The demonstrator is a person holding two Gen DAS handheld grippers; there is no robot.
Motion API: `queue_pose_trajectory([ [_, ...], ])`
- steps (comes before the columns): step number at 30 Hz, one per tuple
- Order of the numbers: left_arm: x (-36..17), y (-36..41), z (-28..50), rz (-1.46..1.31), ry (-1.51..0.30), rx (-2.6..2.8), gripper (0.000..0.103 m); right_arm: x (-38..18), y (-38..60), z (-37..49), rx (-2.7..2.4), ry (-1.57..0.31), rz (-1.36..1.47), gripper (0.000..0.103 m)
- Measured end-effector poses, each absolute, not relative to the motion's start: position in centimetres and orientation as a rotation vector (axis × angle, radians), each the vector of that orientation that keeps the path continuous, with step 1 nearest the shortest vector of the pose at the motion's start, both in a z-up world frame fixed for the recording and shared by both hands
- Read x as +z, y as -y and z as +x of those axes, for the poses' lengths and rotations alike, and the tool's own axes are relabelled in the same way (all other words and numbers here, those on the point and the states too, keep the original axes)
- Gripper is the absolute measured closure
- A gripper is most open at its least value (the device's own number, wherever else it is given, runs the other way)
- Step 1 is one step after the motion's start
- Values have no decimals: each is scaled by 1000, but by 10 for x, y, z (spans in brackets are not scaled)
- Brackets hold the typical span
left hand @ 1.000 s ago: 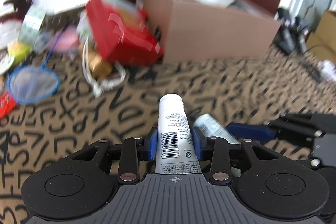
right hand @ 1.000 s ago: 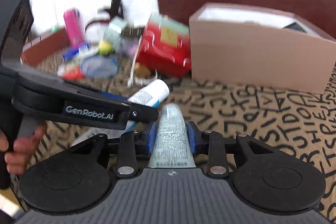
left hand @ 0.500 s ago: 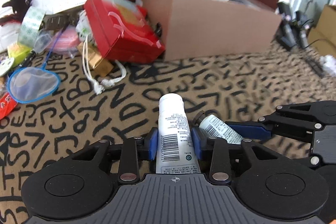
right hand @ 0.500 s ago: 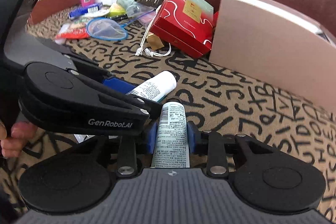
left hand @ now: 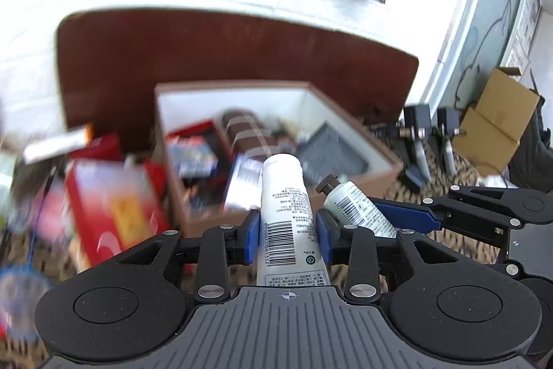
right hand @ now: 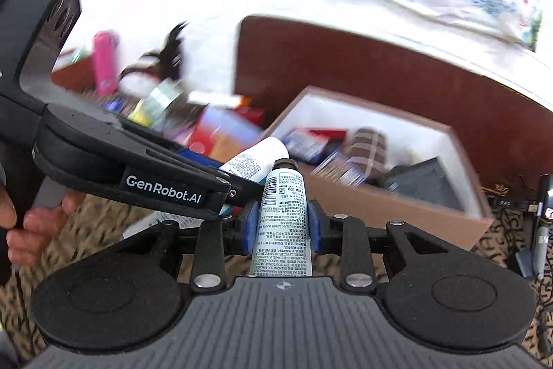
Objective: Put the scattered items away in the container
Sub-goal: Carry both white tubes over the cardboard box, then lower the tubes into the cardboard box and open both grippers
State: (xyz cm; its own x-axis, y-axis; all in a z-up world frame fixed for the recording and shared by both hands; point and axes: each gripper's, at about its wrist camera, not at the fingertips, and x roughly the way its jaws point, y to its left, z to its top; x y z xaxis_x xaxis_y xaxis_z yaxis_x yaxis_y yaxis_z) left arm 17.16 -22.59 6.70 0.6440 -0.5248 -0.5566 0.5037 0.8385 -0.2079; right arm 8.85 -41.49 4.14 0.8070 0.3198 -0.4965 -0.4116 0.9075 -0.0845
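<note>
My left gripper (left hand: pixel 287 232) is shut on a white tube with a white cap (left hand: pixel 285 203), held in the air before the open cardboard box (left hand: pixel 349 192). My right gripper (right hand: pixel 281 227) is shut on a pale tube with a dark cap (right hand: pixel 282 213), also raised and pointing at the box (right hand: pixel 390 203). The two grippers are side by side: the right one's tube (left hand: pixel 352 201) shows in the left wrist view, the left one's tube (right hand: pixel 254 158) in the right wrist view. The box holds several items, among them a brown checked pouch (left hand: pixel 249 132) and a grey case (left hand: pixel 331 151).
A red gift box (left hand: pixel 114 206) leans left of the cardboard box, with blurred clutter beyond it. A pink bottle (right hand: pixel 105 61) and a tape roll (right hand: pixel 155 102) lie far left. A dark wooden bed end (left hand: pixel 207 47) stands behind. Camera gear and a second carton (left hand: pixel 494 123) sit at the right.
Both grippers have risen with their tubes and now look down into the open box, which is nearer. The scene is motion-blurred.
</note>
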Motion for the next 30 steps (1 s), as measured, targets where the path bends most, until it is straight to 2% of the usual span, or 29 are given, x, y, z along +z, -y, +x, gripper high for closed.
queue_pose_trajectory([
  [8, 88, 289, 277, -56, -661, -566, 68, 69, 459, 198, 303, -534, -122, 69],
  [16, 70, 338, 371, -96, -711, -541, 68, 62, 496, 294, 240, -580, -123, 69],
  [27, 26, 382, 429, -75, -749, -536, 67, 23, 526, 364, 206, -652, -86, 68],
  [29, 20, 386, 432, -69, -749, -541, 57, 16, 527, 369, 203, -666, -97, 68],
  [30, 19, 389, 433, -56, -743, -541, 59, 13, 527, 372, 203, -669, -100, 68],
])
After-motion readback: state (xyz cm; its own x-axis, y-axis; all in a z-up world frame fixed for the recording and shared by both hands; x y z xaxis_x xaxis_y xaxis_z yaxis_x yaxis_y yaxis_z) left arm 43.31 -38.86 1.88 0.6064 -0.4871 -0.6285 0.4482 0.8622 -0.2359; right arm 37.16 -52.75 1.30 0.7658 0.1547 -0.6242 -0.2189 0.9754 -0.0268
